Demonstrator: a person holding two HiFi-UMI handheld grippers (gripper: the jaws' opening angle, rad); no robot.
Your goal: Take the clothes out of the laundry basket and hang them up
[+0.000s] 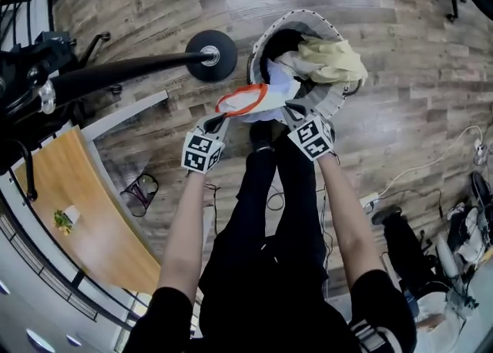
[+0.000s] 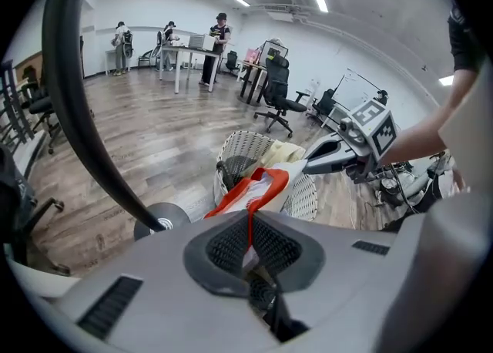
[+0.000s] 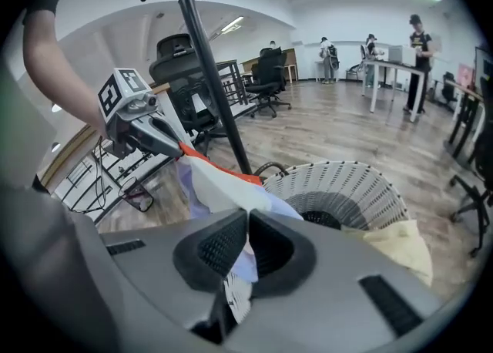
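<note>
Head view shows the left tongs (image 1: 218, 120) and the right tongs (image 1: 292, 110) each clamped shut on a thin white garment (image 1: 245, 100) with orange trim. It is stretched between them at frame centre, over the near rim of the laundry basket (image 1: 333, 103). Basket: round, white, perforated plastic, with a crumpled pale yellow cloth (image 1: 333, 62) draped over its right rim. Floor (image 1: 385, 5): grey-brown wood-grain planks in an open office. A black pole (image 1: 115, 74) on a round disc base (image 1: 211, 55) crosses the upper left; a curved wooden worktop (image 1: 92, 220) occupies the lower left. The basket interior is mostly covered, and the garment's type cannot be determined.
</note>
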